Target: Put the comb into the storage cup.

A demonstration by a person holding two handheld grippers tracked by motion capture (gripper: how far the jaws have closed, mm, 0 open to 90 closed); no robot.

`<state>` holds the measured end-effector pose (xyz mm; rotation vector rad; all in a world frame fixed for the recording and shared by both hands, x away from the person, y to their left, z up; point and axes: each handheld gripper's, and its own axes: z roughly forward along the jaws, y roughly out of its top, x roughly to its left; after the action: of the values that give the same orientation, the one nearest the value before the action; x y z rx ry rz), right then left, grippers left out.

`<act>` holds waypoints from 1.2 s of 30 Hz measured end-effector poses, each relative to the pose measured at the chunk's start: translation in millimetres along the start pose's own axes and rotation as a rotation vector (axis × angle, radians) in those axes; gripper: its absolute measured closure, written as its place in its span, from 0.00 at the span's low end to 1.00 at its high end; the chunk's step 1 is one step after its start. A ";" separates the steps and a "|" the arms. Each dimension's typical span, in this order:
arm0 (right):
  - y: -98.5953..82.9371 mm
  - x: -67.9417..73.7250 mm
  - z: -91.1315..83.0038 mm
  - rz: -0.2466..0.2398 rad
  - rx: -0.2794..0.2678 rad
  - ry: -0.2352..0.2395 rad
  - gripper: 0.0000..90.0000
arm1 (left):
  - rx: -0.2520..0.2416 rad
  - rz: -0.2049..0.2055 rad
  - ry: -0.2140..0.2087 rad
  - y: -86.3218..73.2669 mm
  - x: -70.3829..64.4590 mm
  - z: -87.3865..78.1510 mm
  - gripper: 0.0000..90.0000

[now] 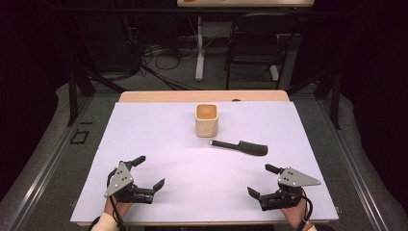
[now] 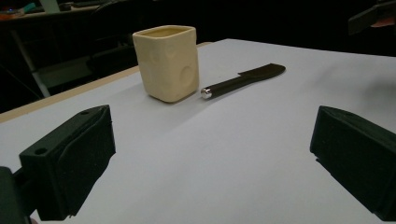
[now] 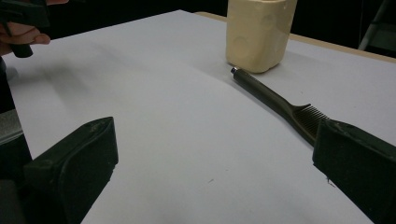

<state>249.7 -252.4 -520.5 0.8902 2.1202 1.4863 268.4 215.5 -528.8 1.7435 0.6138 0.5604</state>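
Observation:
A cream square cup (image 1: 207, 120) (image 2: 167, 62) (image 3: 259, 32) stands upright near the table's far middle. A black comb (image 1: 239, 147) (image 2: 243, 80) (image 3: 279, 102) with a silver-tipped handle lies flat just in front and to the right of it, handle end close to the cup. My left gripper (image 1: 148, 172) (image 2: 212, 163) rests open at the near left, empty. Open and empty too, my right gripper (image 1: 261, 180) (image 3: 215, 172) sits at the near right, the comb's teeth just beyond its right jaw.
A white sheet (image 1: 159, 139) covers the wooden table (image 1: 159, 96), whose far edge shows bare. Beyond the table stand a black chair (image 1: 257, 48) and a white stand (image 1: 199, 48) on a floor with cables. The person's other hand (image 3: 21, 35) appears far left in the right gripper view.

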 end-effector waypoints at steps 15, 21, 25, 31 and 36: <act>15.1 -9.6 18.9 -0.003 0.025 0.003 0.00 | -0.004 0.006 -0.004 0.1 0.7 -2.6 0.00; 20.2 -14.6 26.1 0.003 0.031 0.002 0.00 | -0.001 0.001 -0.001 -0.4 1.1 -3.8 0.00; 23.6 -18.0 32.9 0.008 0.046 0.002 0.00 | 0.010 0.011 -0.004 -0.4 0.6 -3.5 0.00; 28.7 -21.8 44.4 0.023 0.063 -0.007 0.00 | 0.002 0.008 0.006 -0.7 -0.3 -4.7 0.00; 33.4 -26.8 52.9 0.017 0.085 -0.009 0.00 | 0.005 0.009 0.004 -0.6 0.0 -4.3 0.00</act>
<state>312.0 -227.4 -508.9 0.9457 2.1884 1.4068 265.5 218.8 -528.4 1.7513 0.6112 0.5695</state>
